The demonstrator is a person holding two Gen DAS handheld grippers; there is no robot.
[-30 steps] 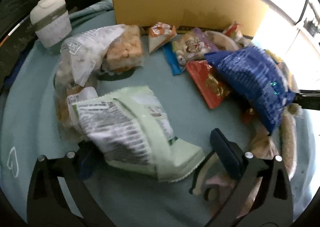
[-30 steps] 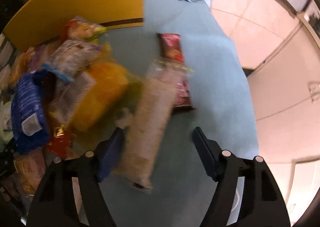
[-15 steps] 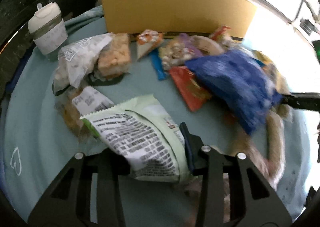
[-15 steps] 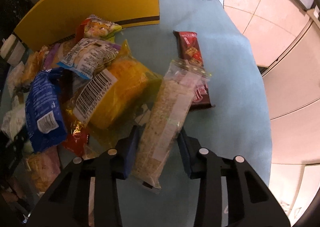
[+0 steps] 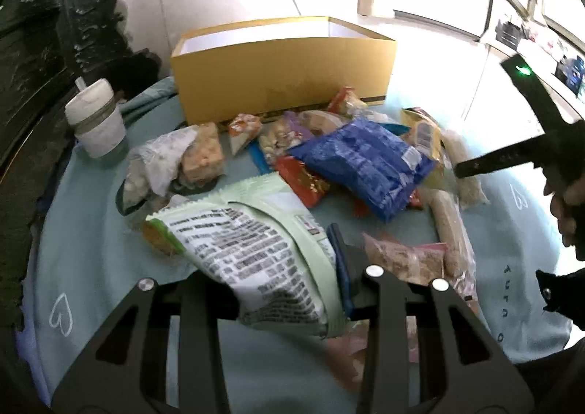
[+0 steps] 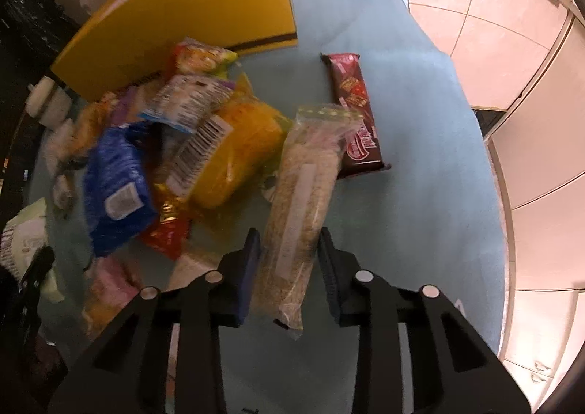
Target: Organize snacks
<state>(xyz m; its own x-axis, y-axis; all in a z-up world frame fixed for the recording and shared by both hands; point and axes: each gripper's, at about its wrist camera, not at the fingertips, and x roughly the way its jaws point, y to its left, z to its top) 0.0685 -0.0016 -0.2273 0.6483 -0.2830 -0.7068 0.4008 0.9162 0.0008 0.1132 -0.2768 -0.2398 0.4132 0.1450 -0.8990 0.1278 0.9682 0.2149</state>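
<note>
The left gripper (image 5: 278,268) had its fingers closed narrowly on a crinkly pale green snack bag (image 5: 256,249), printed side up, raised above the near edge of the surface (image 5: 91,249). The right gripper (image 6: 289,257) had its fingers drawn in against both sides of a long, clear packet of pale grainy bars (image 6: 303,202), gripping its near end; whether the packet was clear of the cloth could not be told.

A soft light blue cloth covered the surface. Toward the far edge stood an open yellow cardboard box (image 5: 285,81), rectangular, with a white interior. Between the box and the grippers lay a loose heap of wrappers: a glossy blue bag (image 5: 365,165), a red foil pack (image 5: 303,183) partly under it, and a clear bag of orange pieces (image 6: 237,151) bearing a barcode label. A dark red biscuit pack (image 6: 354,110) lay flat, just beside the long packet's far end. A white lidded cup (image 5: 97,121) stood near the far left edge.
</note>
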